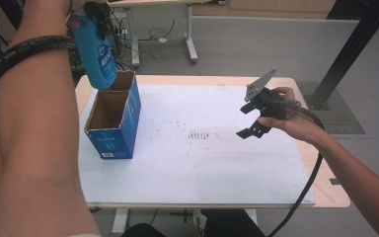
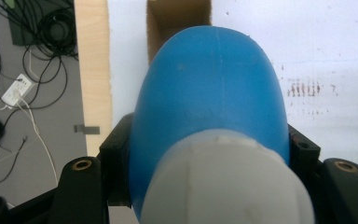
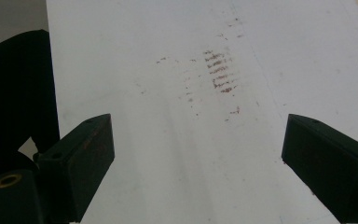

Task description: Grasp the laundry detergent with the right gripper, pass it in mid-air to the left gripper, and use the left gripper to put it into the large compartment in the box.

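A blue plastic bottle with a white cap hangs upside up over an open blue cardboard box at the table's left side. My left gripper is shut on the bottle near its cap end, and its jaws press both flanks of the bottle. Below the bottle the brown inside of the box shows. My right gripper hovers over the white sheet at the right, open, with nothing between its fingers.
The white sheet covers most of a light wooden table and carries a patch of reddish-brown marks at its middle. A black cable trails from the right gripper. Loose cables lie on the floor left of the table.
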`<action>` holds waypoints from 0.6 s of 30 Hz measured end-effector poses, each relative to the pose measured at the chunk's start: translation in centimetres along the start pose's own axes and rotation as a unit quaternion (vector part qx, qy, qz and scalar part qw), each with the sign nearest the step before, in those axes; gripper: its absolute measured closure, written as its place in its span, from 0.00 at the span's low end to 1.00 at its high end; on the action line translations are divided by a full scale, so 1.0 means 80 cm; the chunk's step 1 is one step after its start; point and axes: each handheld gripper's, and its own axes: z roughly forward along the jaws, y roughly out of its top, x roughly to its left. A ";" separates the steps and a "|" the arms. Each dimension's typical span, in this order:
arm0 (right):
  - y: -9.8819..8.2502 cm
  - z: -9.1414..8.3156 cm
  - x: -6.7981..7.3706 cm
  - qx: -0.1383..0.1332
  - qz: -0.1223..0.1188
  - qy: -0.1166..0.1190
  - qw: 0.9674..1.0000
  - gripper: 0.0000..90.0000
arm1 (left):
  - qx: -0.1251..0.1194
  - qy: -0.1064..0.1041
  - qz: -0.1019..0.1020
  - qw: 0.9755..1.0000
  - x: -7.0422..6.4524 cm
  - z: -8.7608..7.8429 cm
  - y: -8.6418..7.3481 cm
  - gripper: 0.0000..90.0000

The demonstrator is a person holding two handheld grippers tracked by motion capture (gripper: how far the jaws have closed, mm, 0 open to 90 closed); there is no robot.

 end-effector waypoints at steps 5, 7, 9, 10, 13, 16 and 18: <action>-0.001 -0.004 0.000 0.004 -0.002 -0.003 1.000 0.10 | -0.004 -0.004 -0.020 1.000 0.011 0.002 -0.002 0.41; 0.000 -0.006 0.000 0.004 -0.002 -0.004 1.000 0.10 | -0.004 -0.003 -0.027 1.000 0.014 0.004 -0.003 0.41; 0.000 -0.007 0.000 0.004 -0.002 -0.004 1.000 0.10 | -0.006 -0.001 -0.033 0.999 0.016 0.006 -0.004 0.41; 0.000 -0.007 0.000 0.005 -0.002 -0.004 1.000 0.10 | -0.006 0.000 -0.034 0.999 0.017 0.007 -0.004 0.41; 0.000 -0.009 0.001 0.004 -0.003 -0.006 1.000 0.11 | -0.009 -0.002 -0.042 0.999 0.021 0.010 -0.006 0.41; 0.000 -0.009 0.001 0.004 -0.003 -0.006 1.000 0.11 | -0.009 -0.002 -0.047 0.999 0.024 0.013 -0.008 0.41; 0.000 -0.008 0.002 0.006 -0.003 -0.005 1.000 0.11 | -0.009 -0.003 -0.048 0.999 0.026 0.015 -0.009 0.41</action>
